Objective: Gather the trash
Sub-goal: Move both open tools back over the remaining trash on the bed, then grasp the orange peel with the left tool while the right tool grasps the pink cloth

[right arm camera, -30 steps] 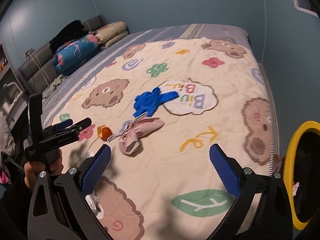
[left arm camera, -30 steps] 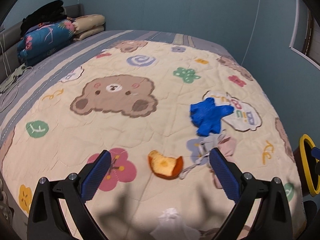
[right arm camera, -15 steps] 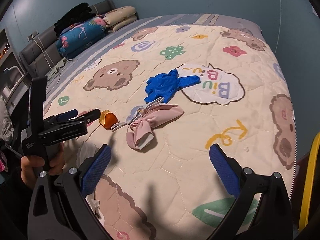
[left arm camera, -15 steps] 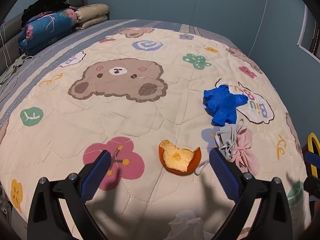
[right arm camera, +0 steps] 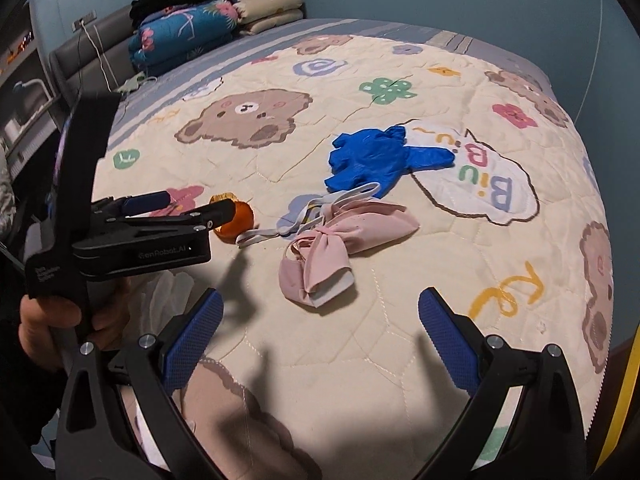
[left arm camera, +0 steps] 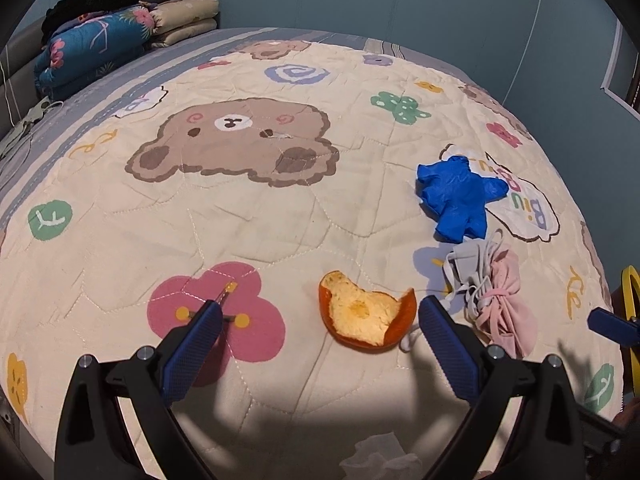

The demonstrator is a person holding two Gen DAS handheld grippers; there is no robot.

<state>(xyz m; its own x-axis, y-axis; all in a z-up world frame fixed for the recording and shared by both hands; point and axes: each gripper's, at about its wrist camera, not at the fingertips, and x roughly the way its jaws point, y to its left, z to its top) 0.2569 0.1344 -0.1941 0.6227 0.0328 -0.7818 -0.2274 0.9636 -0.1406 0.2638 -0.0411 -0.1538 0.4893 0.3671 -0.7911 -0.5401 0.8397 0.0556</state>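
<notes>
- The step in hand looks like the approach to the first pick: the left hand-held gripper (left arm camera: pixel 318 318) hangs low over the bed quilt (left arm camera: pixel 248 224), its jaws spread wide and empty, with the orange peel (left arm camera: pixel 366 316) lying cup-side up in the gap, nearer the right-side finger.
- In the right wrist view the left hand-held gripper's far fingertip already overlaps the peel; whether it touches cannot be told.
- The right hand-held gripper (right arm camera: pixel 320 324) is also wide apart and empty, held back over the near part of the quilt, pointed toward the pink face mask (right arm camera: pixel 336 248).
- Next move, as I judge it: shift the left hand-held gripper slightly right to centre the peel, lower it, then close gently, since the peel is thin and curved and may slip or fold.
- In the way: a white ear loop of the mask trails right beside the peel and could be caught in the same grip.
- Other trash: a blue disposable glove (left arm camera: pixel 456 196) beyond the mask, and a crumpled white tissue (left arm camera: pixel 380 460) at the near edge.
- A yellow-rimmed bin (left arm camera: pixel 630 312) shows partly at the bed's right side, the likely drop point.
- Folded bedding (right arm camera: pixel 188 28) at the head of the bed is well apart.
</notes>
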